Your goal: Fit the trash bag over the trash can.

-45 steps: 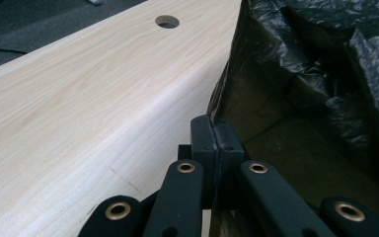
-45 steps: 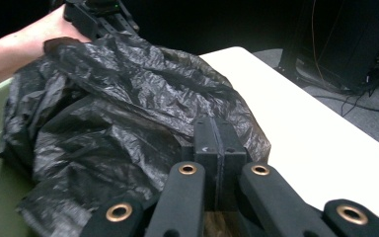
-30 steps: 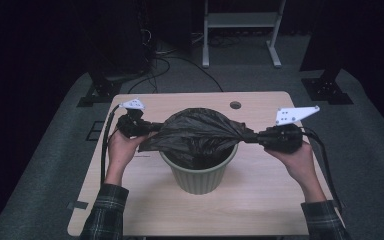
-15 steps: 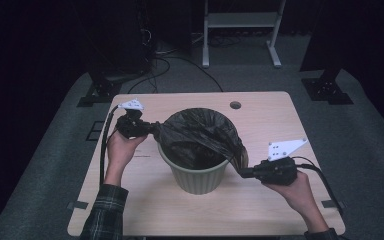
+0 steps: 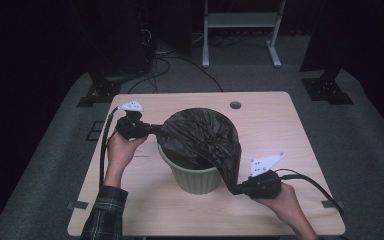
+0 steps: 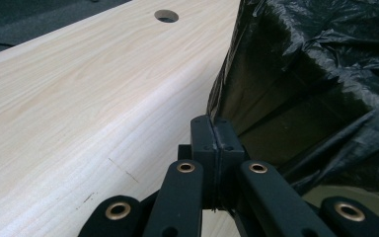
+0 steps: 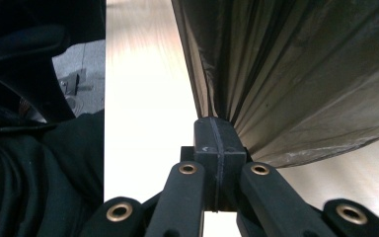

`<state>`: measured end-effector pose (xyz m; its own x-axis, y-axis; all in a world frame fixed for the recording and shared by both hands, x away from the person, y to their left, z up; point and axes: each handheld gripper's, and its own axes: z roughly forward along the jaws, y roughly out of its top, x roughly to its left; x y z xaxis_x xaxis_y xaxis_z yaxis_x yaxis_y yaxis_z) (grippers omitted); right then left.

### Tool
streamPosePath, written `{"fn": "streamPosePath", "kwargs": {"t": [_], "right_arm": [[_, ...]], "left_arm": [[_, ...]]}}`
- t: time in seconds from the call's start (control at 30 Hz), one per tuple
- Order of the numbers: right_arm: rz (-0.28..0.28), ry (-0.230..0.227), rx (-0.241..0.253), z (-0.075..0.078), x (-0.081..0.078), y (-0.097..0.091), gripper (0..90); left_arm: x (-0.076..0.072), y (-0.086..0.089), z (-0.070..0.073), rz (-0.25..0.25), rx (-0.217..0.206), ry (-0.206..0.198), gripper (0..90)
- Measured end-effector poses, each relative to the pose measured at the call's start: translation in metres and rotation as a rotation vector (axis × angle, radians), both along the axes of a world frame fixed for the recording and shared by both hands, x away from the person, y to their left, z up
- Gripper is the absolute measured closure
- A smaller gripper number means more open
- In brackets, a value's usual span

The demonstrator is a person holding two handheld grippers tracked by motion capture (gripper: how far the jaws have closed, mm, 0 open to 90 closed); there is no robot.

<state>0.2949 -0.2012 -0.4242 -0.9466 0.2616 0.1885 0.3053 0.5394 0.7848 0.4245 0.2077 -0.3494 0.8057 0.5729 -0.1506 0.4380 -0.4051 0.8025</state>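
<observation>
while both grippers pinch the bag [image 5: 205, 140], its rim drapes the bin [image 5: 195, 177].

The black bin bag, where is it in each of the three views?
High view: black bin bag at centre, draped over the green bin.
Left gripper view: bag on the right.
Right gripper view: bag at upper right.
Shared landmark: the pale wooden table.

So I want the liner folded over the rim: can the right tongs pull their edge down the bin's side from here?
Probably yes: the right tongs grip the black bag low beside the green bin, nothing blocking.
</observation>
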Motion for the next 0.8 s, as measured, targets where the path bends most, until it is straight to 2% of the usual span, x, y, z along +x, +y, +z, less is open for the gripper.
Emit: {"fn": "streamPosePath", "kwargs": {"t": [0.17,0.23,0.3,0.43,0.53,0.57,0.6,0.73,0.8], "right_arm": [[0.014,0.015,-0.036,-0.012,-0.003,0.008,90.0],[0.006,0.005,-0.041,-0.01,-0.003,0.007,89.8],[-0.012,-0.011,-0.019,-0.003,-0.004,0.003,83.7],[-0.053,-0.043,0.1,0.028,-0.003,-0.017,76.7],[-0.071,-0.089,0.154,0.056,-0.007,-0.027,75.1],[-0.071,-0.089,0.154,0.056,-0.007,-0.027,75.1],[-0.062,-0.11,0.21,0.076,-0.009,-0.03,73.0],[-0.07,-0.151,0.277,0.113,-0.008,-0.025,71.2],[-0.068,-0.156,0.287,0.128,-0.005,-0.016,70.3]], "left_arm": [[0.0,0.0,0.001,-0.005,-0.005,-0.003,89.9],[-0.001,-0.001,0.001,-0.001,0.002,-0.005,89.9],[0.0,-0.001,0.0,-0.002,0.003,-0.002,89.9],[0.0,-0.002,0.0,-0.002,0.0,0.001,89.9],[0.0,-0.003,0.0,-0.006,0.003,-0.002,89.9],[0.0,-0.003,0.0,-0.004,0.002,0.0,89.9],[0.0,-0.003,0.0,-0.004,0.0,0.0,89.8],[0.0,-0.004,0.001,-0.005,0.001,-0.003,89.8],[0.0,-0.005,0.002,-0.006,-0.001,-0.001,89.8]]}}
